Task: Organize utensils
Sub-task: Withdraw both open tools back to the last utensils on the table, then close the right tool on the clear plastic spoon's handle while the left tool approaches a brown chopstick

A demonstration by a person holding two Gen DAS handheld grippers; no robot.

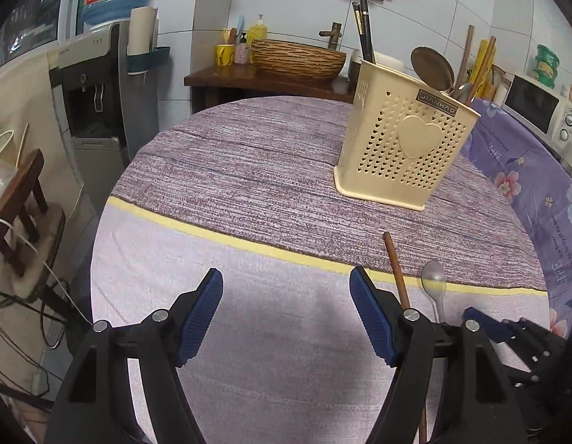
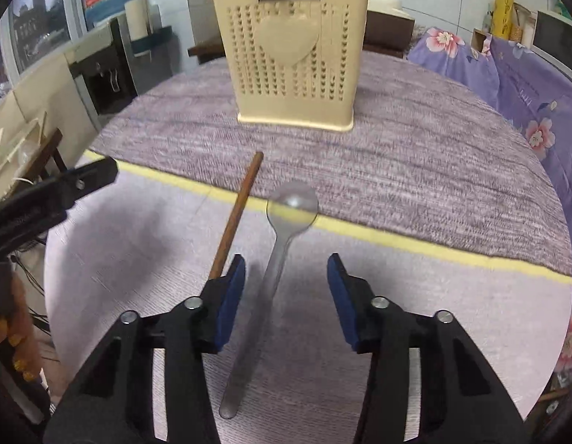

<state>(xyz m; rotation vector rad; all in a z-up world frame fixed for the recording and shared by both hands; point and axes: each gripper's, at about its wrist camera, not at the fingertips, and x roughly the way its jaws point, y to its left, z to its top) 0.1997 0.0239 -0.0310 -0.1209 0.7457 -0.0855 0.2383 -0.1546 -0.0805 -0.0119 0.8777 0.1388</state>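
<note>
Looking from the left wrist:
Left gripper [image 1: 286,288]: it is held over the pale cloth of the table [image 1: 249,192] with its blue pads spread wide, and nothing is seen between them.
Utensil holder [image 1: 404,148]: a cream plastic box with heart-shaped holes is placed upright on the far right part of the table; a ladle [image 1: 433,68], dark chopsticks [image 1: 363,33] and wooden chopsticks are seen standing in it.
Brown chopstick [image 1: 395,266]: it is laid flat on the cloth just beside the right finger of the left gripper, and its lower part is hidden behind that finger.
Spoon [image 1: 433,281]: it is laid just to the right of the brown chopstick, bowl toward the holder.
Right gripper [image 1: 507,333]: only a part is seen at the right edge.

Looking from the right wrist:
Right gripper [image 2: 286,277]: its pads are partly spread, and the handle of the spoon [image 2: 291,205] is seen between them; the pads are apart from the handle.
Brown chopstick [image 2: 237,214]: it is laid to the left of the spoon, tilted, its near end hidden behind the left pad.
Utensil holder [image 2: 293,55]: it is placed straight ahead, beyond the yellow stripe [image 2: 433,246].
Left gripper [image 2: 64,185]: it is seen at the left edge.
</note>
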